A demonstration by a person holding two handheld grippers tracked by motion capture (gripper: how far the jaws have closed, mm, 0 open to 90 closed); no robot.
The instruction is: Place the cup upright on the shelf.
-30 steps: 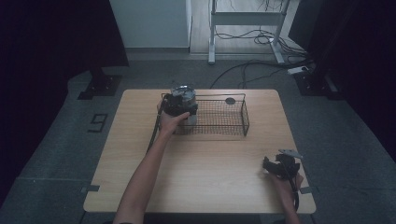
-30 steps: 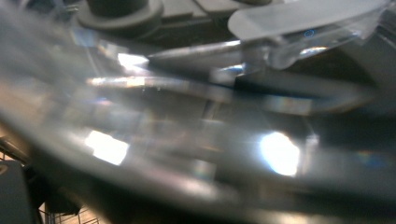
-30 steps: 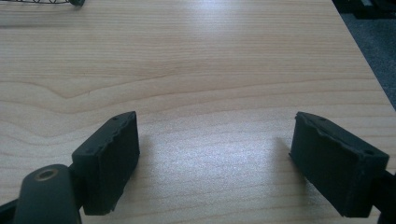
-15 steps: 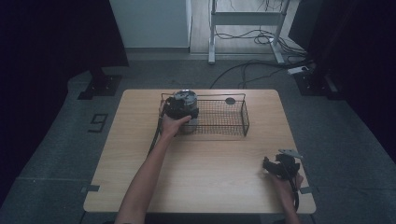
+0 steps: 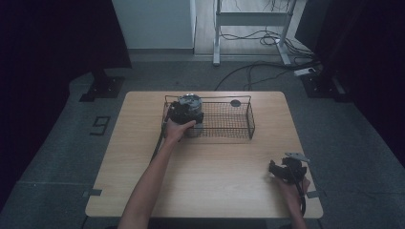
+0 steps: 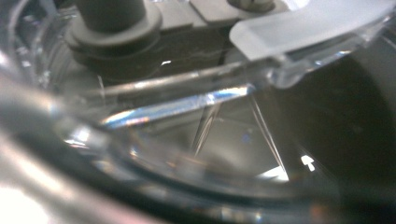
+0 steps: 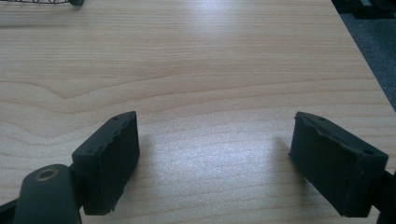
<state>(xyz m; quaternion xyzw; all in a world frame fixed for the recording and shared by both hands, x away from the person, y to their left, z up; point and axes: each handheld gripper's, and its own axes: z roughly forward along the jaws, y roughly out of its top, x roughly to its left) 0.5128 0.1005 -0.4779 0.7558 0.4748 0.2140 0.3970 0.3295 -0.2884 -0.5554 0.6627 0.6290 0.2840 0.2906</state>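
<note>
One wire-mesh basket (image 5: 229, 121), rectangular, on pale woodgrain table (image 5: 205, 167).

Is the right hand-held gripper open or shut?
Open. In its own view the right hand-held gripper has its jaws standing wide apart over bare table, nothing between them.

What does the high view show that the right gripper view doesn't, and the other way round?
High view: the wire basket at the table's far side, the left hand holding the left claw at its left end, a small dark round thing by its back rim, cables on the floor. Right gripper view: a close look at the right claw and its black pads, wide apart with nothing between them, and the wood grain. Both: the wooden table and the right claw near its front right corner.
</note>
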